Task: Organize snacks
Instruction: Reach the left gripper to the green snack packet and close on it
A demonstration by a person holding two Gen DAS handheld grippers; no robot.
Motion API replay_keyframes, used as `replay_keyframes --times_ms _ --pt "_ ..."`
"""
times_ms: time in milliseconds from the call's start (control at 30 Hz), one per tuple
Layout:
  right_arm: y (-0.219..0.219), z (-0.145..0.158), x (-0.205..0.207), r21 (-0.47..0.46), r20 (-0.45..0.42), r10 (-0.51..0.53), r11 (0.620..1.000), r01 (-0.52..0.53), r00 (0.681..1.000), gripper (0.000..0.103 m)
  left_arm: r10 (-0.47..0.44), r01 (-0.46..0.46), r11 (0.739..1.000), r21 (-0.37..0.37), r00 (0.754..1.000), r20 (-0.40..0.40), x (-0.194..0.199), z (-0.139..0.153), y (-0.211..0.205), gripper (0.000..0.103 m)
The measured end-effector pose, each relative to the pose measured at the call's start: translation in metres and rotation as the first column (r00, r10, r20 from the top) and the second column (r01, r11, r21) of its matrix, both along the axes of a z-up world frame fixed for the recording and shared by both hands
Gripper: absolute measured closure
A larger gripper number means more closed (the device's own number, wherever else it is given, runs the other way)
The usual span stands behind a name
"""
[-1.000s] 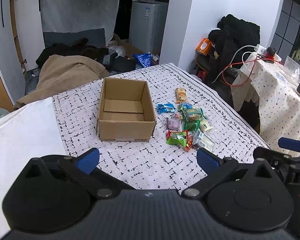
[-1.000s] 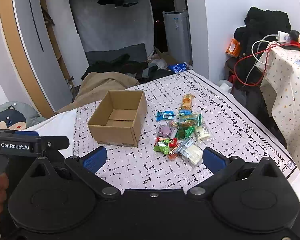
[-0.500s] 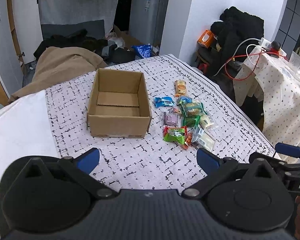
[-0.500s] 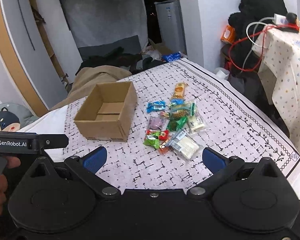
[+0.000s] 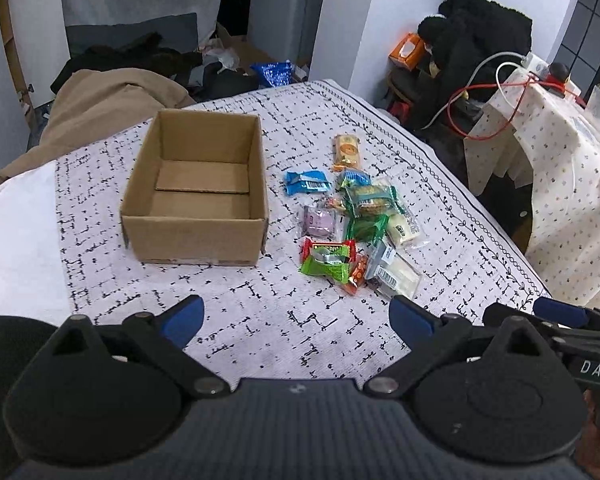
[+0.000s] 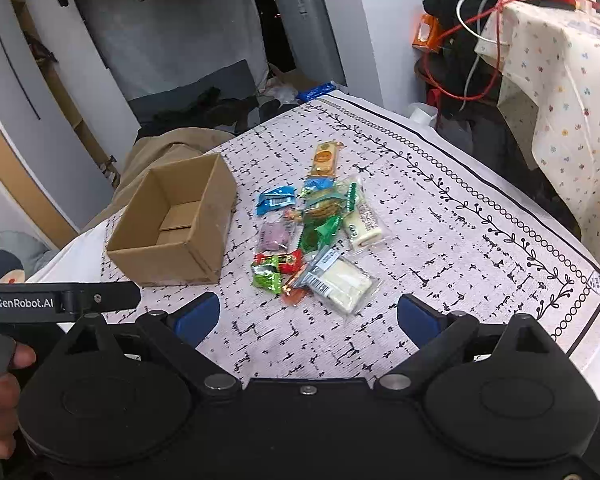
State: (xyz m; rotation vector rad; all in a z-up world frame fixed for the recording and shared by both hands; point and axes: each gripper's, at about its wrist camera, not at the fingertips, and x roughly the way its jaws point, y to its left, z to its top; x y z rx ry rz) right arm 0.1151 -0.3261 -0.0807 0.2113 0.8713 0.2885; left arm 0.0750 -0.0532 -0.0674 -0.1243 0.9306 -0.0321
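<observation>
Snacks and box ahead of two released tools

The snack pile [image 5: 350, 224] lies on the patterned table [image 5: 283, 328] right of the empty cardboard box [image 5: 197, 196], beyond the left tool [image 5: 295, 316] and right tool [image 6: 308, 312], both spread wide, holding nothing.

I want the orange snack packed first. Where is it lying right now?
In both views the orange snack lies flat at the far end of the snack pile, apart from it, right of the cardboard box and just beyond the blue packet.
</observation>
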Motion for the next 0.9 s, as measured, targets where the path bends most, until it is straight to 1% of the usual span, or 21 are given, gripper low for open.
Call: replay_keyframes --times_ms 167,333,433,567,733,900 --pt "-0.007 -0.011 0.01 0.017 -0.027 -0.01 1.0 0.01 1.0 0.011 0.0 -0.001 1.0 -0.024 0.999 -0.047 0.015 -0.013 -0.007 0.007" --pt "-0.016 -0.027 0.023 0.047 -0.076 -0.032 0.998 0.035 0.997 0.02 0.005 -0.008 1.0 -0.024 0.996 -0.093 0.03 -0.026 -0.014 0.01" --pt "-0.018 -0.037 0.029 0.069 -0.108 -0.029 0.997 0.037 0.994 0.025 0.018 -0.022 0.999 -0.027 0.993 -0.115 0.038 -0.033 -0.017 0.013" --pt "-0.019 -0.049 0.04 0.095 -0.143 -0.025 0.995 0.039 0.989 0.026 0.037 -0.043 0.998 -0.037 0.988 -0.151 0.05 -0.043 -0.02 0.019" --pt "-0.015 -0.06 0.058 0.103 -0.162 -0.015 0.994 0.032 0.987 0.026 0.075 -0.087 0.994 -0.059 0.982 -0.171 0.067 -0.052 -0.022 0.021" --pt "-0.01 -0.075 0.076 0.108 -0.194 -0.009 0.994 0.03 0.981 0.026 0.108 -0.123 0.99 -0.074 0.977 -0.184 0.086 -0.061 -0.026 0.026"
